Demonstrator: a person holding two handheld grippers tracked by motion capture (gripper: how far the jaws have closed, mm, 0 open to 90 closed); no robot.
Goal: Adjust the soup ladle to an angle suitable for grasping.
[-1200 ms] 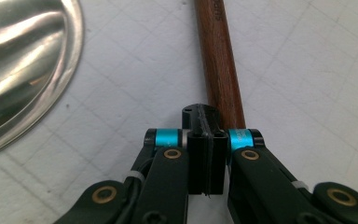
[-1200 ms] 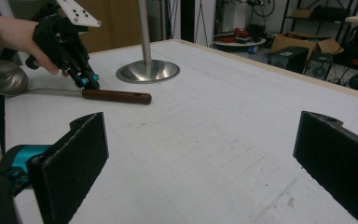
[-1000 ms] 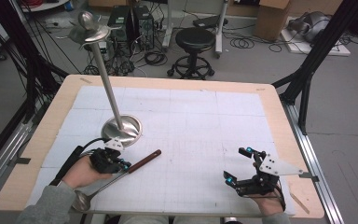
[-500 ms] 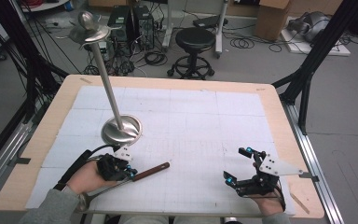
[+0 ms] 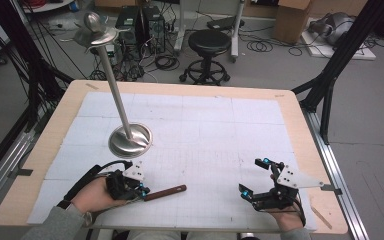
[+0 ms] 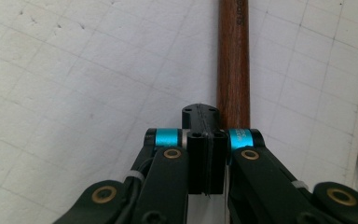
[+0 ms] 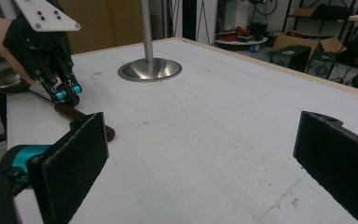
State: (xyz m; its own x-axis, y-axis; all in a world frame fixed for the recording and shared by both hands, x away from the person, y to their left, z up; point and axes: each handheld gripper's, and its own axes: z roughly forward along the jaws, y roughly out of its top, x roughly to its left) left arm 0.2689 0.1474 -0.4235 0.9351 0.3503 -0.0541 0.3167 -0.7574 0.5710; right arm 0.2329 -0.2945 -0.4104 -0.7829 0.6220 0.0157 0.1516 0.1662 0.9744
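A ladle with a brown wooden handle (image 5: 166,192) lies low over the white gridded mat near the front left. My left gripper (image 5: 141,192) is shut on the ladle where the thin metal shaft meets the wood. In the left gripper view the jaws (image 6: 205,116) are pressed together and the wooden handle (image 6: 233,60) runs on ahead of them. The right gripper view shows the ladle's steel bowl (image 7: 0,77) behind the left gripper (image 7: 65,95). My right gripper (image 5: 253,176) rests at the front right, open (image 7: 200,163), with nothing between its pads.
A steel stand with a round base (image 5: 130,140) stands left of centre; its pole (image 5: 115,90) leans up to a hooked top (image 5: 95,32). The table's wooden rim (image 5: 310,150) frames the mat. A stool (image 5: 207,45) and cables lie beyond the far edge.
My left hand has carried the ladle to the right and toward the front edge, and the wooden handle now lies flatter. The right gripper has stayed put.
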